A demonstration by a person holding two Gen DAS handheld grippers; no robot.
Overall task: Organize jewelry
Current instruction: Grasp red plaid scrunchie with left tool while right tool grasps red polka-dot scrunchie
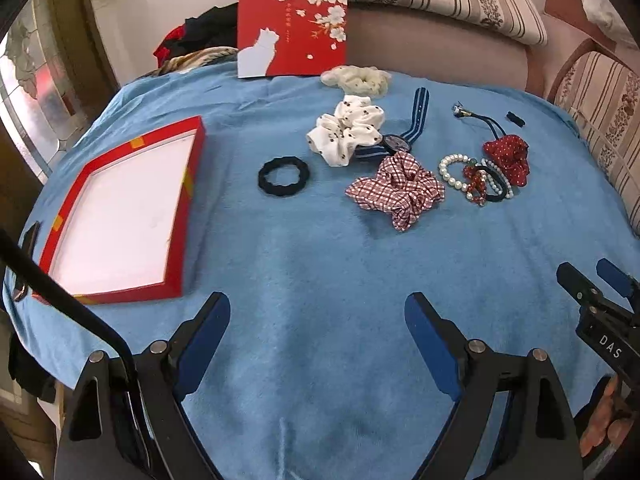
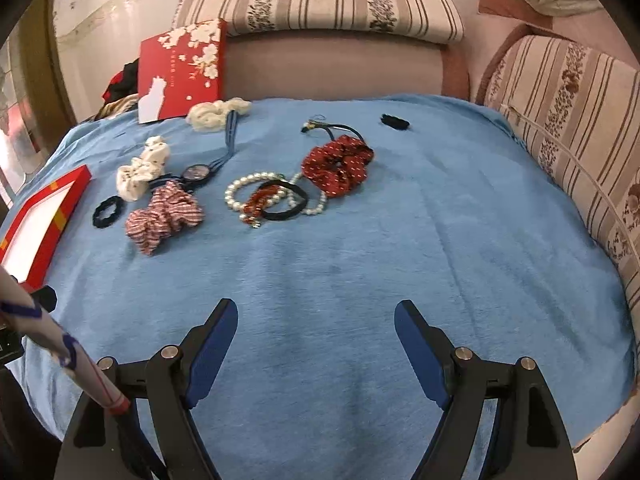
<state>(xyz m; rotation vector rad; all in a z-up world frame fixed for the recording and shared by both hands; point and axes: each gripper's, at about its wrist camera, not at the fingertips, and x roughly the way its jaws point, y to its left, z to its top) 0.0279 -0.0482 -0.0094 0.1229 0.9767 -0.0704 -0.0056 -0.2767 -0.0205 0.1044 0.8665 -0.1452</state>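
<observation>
An open red box with a white inside (image 1: 120,216) lies at the left on the blue cloth (image 1: 320,280); it also shows in the right wrist view (image 2: 40,216). Jewelry and hair ties lie further back: a black hair tie (image 1: 283,176), a white dotted scrunchie (image 1: 346,132), a checked red scrunchie (image 1: 398,190), a watch (image 1: 396,144), pearl and red bead bracelets (image 1: 472,178), a red dotted scrunchie (image 1: 508,156). My left gripper (image 1: 318,320) is open and empty above bare cloth. My right gripper (image 2: 316,324) is open and empty; it also shows in the left wrist view (image 1: 592,288).
The red box lid with a white cat (image 1: 292,28) leans upright at the back. A cream scrunchie (image 1: 356,78) and a small black clip (image 1: 515,118) lie near the back. Striped sofa cushions (image 2: 568,128) border the cloth at back and right.
</observation>
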